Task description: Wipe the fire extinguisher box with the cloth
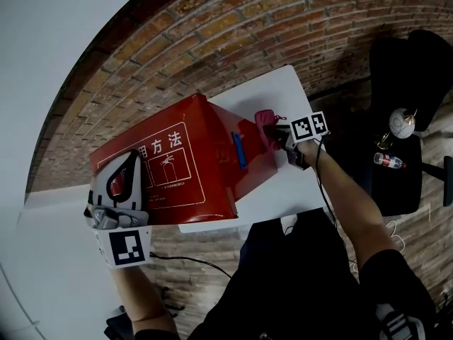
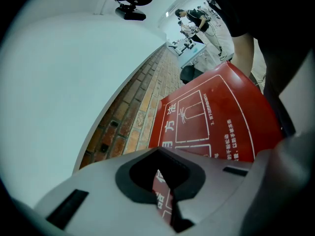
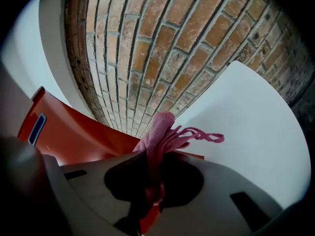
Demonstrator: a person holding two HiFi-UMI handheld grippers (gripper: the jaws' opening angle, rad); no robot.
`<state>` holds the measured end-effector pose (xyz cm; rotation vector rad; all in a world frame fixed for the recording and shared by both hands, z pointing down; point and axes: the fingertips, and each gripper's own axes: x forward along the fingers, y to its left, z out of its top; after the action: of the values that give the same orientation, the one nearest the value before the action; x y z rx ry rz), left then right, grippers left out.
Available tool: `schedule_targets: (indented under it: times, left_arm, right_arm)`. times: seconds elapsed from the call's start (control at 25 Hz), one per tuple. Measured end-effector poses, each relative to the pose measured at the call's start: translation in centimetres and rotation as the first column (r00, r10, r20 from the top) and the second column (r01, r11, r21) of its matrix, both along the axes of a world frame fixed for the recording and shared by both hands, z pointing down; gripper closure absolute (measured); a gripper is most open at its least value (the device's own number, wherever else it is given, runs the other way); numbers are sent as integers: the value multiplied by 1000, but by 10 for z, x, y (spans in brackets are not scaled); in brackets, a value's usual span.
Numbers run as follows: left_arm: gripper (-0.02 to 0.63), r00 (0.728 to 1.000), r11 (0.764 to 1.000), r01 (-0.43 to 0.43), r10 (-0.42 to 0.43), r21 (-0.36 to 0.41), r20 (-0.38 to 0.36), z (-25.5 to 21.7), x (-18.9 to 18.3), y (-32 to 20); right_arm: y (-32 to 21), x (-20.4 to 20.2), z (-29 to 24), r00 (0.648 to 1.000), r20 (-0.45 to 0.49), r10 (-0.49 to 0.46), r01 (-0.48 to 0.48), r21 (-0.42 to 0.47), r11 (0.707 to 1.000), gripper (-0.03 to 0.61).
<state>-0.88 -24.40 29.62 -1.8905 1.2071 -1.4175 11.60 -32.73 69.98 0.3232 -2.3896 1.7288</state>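
A white table point(image 1: 279, 94) stands on brick floor point(image 1: 212, 34) near a black chair point(image 1: 405, 68).

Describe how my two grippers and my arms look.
The left gripper has a pale grey shell with black inserts, and the right gripper looks darker. Each carries a white cube with black square markers. A thin dark cable seems to run along the right forearm. The person wears a black short-sleeved top.

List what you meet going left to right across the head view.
left gripper → red fire extinguisher box → blue handle → pink cloth → right gripper → bottle
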Motion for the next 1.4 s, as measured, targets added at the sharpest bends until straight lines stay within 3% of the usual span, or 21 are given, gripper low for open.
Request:
schedule_targets:
  times: [0.56, 1.24, 1.4]
  left_arm:
    - [598, 1000, 1000, 13, -13, -2, 0, 0, -1, 0]
    - [599, 1000, 1000, 22, -22, -1, 2, 0, -2, -1]
    - [599, 1000, 1000, 23, -23, 2, -2, 0, -3, -1]
  right_arm:
    - [3, 1, 56, 993, -117, -16, 12, -38, 999, 505]
    - [18, 7, 120, 952, -303, -41, 45, 6, 999, 505]
    - [22, 8, 126, 951, -309, -29, 35, 14, 999, 505]
